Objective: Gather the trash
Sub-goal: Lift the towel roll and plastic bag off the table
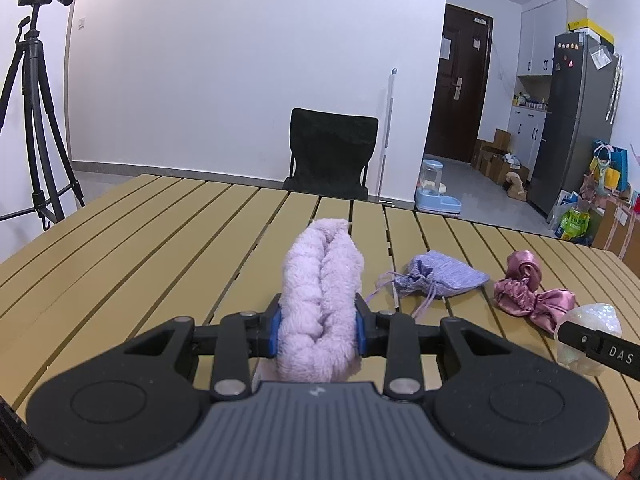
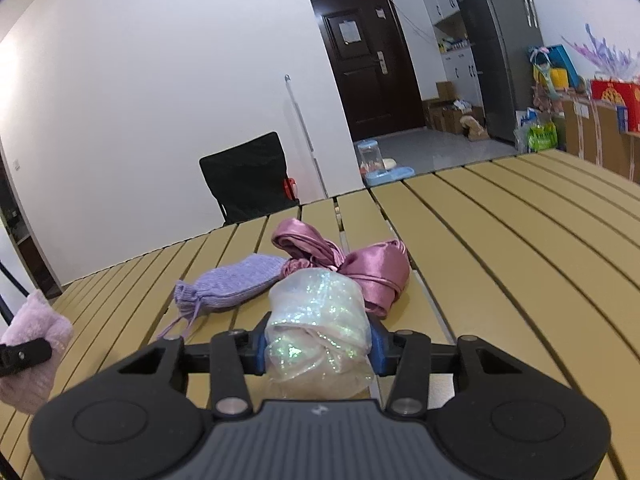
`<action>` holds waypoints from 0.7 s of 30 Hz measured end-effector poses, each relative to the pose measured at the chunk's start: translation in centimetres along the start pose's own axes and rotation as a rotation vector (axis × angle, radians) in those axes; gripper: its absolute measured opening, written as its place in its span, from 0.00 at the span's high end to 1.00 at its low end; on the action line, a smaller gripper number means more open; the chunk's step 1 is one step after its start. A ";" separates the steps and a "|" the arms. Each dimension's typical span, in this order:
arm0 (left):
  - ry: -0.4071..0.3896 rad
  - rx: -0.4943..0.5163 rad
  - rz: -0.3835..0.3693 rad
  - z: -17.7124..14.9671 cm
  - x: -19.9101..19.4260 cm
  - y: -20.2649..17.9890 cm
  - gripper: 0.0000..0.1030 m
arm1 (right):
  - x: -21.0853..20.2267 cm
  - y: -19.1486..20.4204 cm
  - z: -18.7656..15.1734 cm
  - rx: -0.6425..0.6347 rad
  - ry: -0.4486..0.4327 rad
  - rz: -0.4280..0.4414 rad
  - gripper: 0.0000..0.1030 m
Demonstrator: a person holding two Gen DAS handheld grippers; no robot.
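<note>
Both tools are loaded: the left tool (image 1: 319, 330) is clenched on a fluffy lilac towel roll (image 1: 320, 300), and the right tool (image 2: 318, 346) is clamped on a crumpled iridescent plastic wrapper (image 2: 318, 320), its blue pads (image 2: 261, 350) pressed into the sides. Taking the purple knitted drawstring pouch (image 2: 232, 282) as landmark, the wrapper is held just to its right and nearer the camera, the towel roll to its left, and a pink satin scrunchie bow (image 2: 348, 264) lies just behind it on the slatted tan surface (image 2: 520, 240). Whether either load is clear of the surface cannot be told. The carry is judged best done with both grips kept firm. The wrapper is thin and slippery and may be squeezed out, so jerks are to be avoided. No bin is seen.
</note>
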State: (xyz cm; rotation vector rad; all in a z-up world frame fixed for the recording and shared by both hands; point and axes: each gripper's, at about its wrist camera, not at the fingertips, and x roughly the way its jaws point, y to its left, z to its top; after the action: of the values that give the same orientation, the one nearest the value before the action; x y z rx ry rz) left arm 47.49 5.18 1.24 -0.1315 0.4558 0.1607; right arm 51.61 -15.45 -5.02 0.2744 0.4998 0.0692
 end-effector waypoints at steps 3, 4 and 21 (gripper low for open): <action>-0.006 0.002 -0.007 -0.1 -0.8 -0.3 0.68 | -1.3 0.1 0.0 -0.017 -0.021 0.004 0.58; -0.007 0.001 -0.010 -0.2 -1.0 -0.4 0.68 | -1.7 0.2 0.0 -0.022 -0.026 0.006 0.58; -0.056 0.008 -0.102 -2.6 -9.2 -1.5 0.68 | -12.6 1.8 -1.7 -0.166 -0.133 0.056 0.58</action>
State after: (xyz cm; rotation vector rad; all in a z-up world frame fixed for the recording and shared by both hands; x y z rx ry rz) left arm 38.51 2.18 3.18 -0.1414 0.3927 0.0627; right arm 39.75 -15.02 -0.08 0.1289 0.3515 0.1450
